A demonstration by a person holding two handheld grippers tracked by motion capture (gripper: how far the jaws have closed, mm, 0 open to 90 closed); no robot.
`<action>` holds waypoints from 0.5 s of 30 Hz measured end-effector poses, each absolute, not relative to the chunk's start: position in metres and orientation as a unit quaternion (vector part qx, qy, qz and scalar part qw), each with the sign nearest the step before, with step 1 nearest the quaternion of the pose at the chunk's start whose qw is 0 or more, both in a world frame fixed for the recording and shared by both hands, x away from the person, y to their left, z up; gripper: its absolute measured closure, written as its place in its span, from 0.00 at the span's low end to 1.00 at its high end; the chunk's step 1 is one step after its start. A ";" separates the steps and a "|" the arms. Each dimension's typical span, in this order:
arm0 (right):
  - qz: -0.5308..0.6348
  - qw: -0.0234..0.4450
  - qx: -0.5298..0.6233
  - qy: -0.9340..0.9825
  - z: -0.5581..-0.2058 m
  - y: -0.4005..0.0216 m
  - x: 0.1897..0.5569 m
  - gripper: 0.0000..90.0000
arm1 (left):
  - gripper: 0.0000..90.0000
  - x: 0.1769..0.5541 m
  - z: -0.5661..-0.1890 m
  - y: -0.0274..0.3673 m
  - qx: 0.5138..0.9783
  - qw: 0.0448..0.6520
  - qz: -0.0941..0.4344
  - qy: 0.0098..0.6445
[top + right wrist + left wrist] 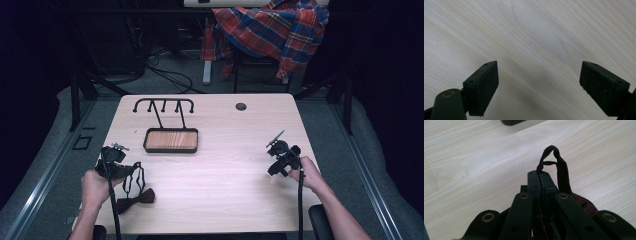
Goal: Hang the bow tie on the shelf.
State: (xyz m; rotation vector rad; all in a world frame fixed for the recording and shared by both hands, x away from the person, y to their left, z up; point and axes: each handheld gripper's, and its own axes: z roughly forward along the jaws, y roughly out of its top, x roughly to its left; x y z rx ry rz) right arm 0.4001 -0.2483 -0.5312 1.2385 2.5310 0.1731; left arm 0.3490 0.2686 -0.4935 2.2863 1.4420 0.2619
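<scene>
A dark maroon bow tie (136,198) lies near the table's front left corner, its thin strap (134,175) looping up toward my left gripper (125,170). In the left gripper view the jaws of that gripper (539,175) are pressed together on the strap (560,167), which arches up beyond the tips, with the tie's fabric (585,203) bunched to the right. My right gripper (276,167) hovers over bare wood at the right side of the table. Its own view shows that gripper (539,80) wide open, with nothing between the pads.
A black stand with a wooden tray base (170,140) and a hooked top rail (163,103) sits at the back left of the table (225,150). A cable hole (241,106) is at the far middle. A plaid shirt (272,27) hangs on a chair beyond.
</scene>
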 end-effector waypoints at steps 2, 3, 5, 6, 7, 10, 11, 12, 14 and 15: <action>0.064 0.160 0.433 0.885 -0.532 -0.249 0.400 0.17 | 0.99 0.347 -0.488 0.270 0.820 0.218 0.100 0.520; 0.063 0.160 0.433 0.885 -0.532 -0.249 0.400 0.17 | 0.99 0.347 -0.486 0.271 0.818 0.222 0.101 0.521; 0.063 0.160 0.433 0.885 -0.532 -0.249 0.400 0.17 | 0.99 0.346 -0.484 0.272 0.818 0.223 0.104 0.520; 0.063 0.160 0.433 0.885 -0.532 -0.249 0.400 0.17 | 0.99 0.345 -0.481 0.273 0.815 0.229 0.109 0.521; 0.063 0.160 0.433 0.885 -0.532 -0.249 0.400 0.17 | 0.99 0.345 -0.481 0.273 0.815 0.229 0.109 0.521; 0.063 0.160 0.433 0.885 -0.532 -0.249 0.400 0.17 | 0.99 0.344 -0.476 0.273 0.811 0.237 0.115 0.522; 0.063 0.160 0.433 0.885 -0.532 -0.249 0.400 0.17 | 0.99 0.343 -0.474 0.273 0.811 0.239 0.116 0.521; 0.063 0.160 0.434 0.885 -0.532 -0.249 0.400 0.17 | 0.99 0.343 -0.473 0.273 0.811 0.241 0.118 0.520; 0.062 0.160 0.434 0.884 -0.531 -0.249 0.400 0.17 | 0.99 0.342 -0.469 0.272 0.810 0.245 0.122 0.518; 0.062 0.160 0.435 0.884 -0.532 -0.249 0.400 0.17 | 0.99 0.341 -0.466 0.272 0.810 0.250 0.127 0.516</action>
